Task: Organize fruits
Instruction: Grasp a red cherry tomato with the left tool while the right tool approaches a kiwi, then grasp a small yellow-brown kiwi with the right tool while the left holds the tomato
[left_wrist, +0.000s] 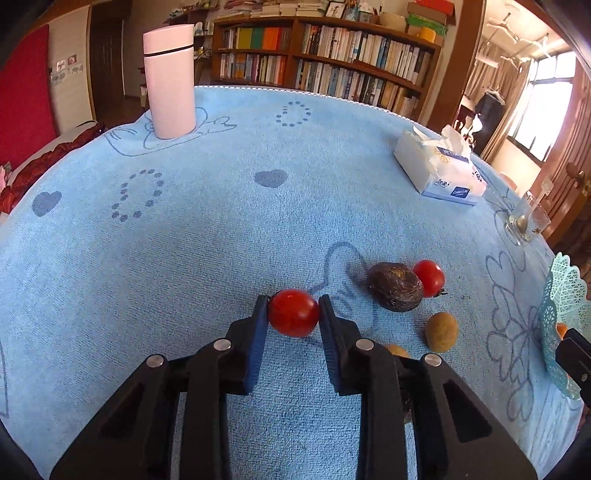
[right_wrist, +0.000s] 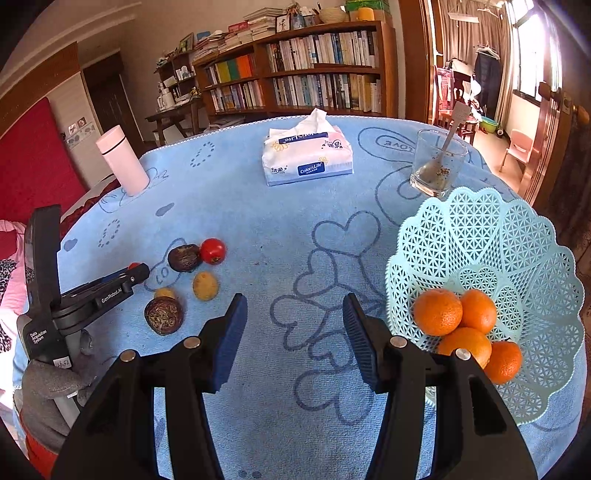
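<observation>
The left gripper (left_wrist: 293, 314) reaches low and level over the blue-toweled counter (left_wrist: 221, 229), its blue pads clamped on a red tomato (left_wrist: 293, 313) just above the cloth. The right gripper (right_wrist: 294, 325) hangs released above bare towel, jaws spread wide, with nothing between them. Just right of it, four oranges (right_wrist: 437, 312) sit in a pale green lattice basket (right_wrist: 517, 258). At left, a gray-gloved hand (right_wrist: 55, 380) grips the left tool's handle. Beyond the held tomato lie a dark passion fruit (left_wrist: 394, 286), touching a second tomato (left_wrist: 428, 277), and a tan fruit (left_wrist: 441, 331) near them. Farther back stand a tissue pack (right_wrist: 308, 157), a glass (right_wrist: 437, 166) with a spoon, and a pink bottle (left_wrist: 170, 81).
</observation>
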